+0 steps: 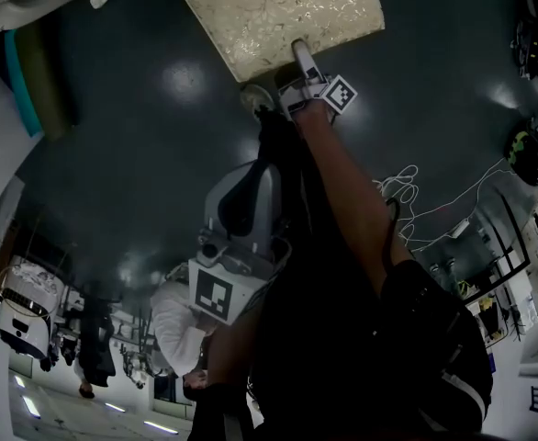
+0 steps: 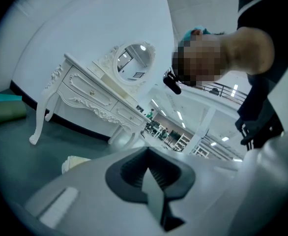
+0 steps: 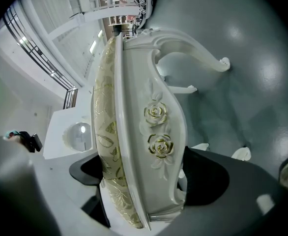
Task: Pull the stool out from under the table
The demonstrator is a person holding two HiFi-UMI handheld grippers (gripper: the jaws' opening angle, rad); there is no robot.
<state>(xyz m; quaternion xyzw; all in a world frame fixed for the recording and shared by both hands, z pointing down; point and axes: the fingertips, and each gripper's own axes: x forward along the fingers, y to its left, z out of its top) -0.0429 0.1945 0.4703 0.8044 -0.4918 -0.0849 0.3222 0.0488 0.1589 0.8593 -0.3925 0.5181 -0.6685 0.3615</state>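
The stool [image 1: 278, 16] stands on the dark floor [image 1: 140, 145] in the open, well apart from a white curved piece [image 1: 39, 3] at the top left corner of the head view, which is too cut off to identify; the stool's far edge is lost at the upper border and its legs do not show there.

The right gripper [image 1: 298, 62] is clamped on the near edge of the seat. In the right gripper view the dark pads [image 3: 210, 178] sit wide, one on the side of the gold-patterned cushion [image 3: 104, 132], the other on the side of the white carved frame [image 3: 158, 132] with two roses; one curved leg [image 3: 198, 50] shows beyond, the rest hidden by the seat. In the head view the person's arm [image 1: 352, 191] covers most of this gripper, leaving its marker cube [image 1: 340, 93] visible.

The left gripper [image 2: 149, 176] has its jaws drawn together with nothing between them. Its own body blocks the lower half of the left gripper view. The table [image 2: 92, 90], white with carved drawers and an oval mirror [image 2: 132, 63], stands by a wall; its right end is hidden. A pale corner [image 2: 75, 163] shows beside the gripper body; too little of it is visible to say what it is.
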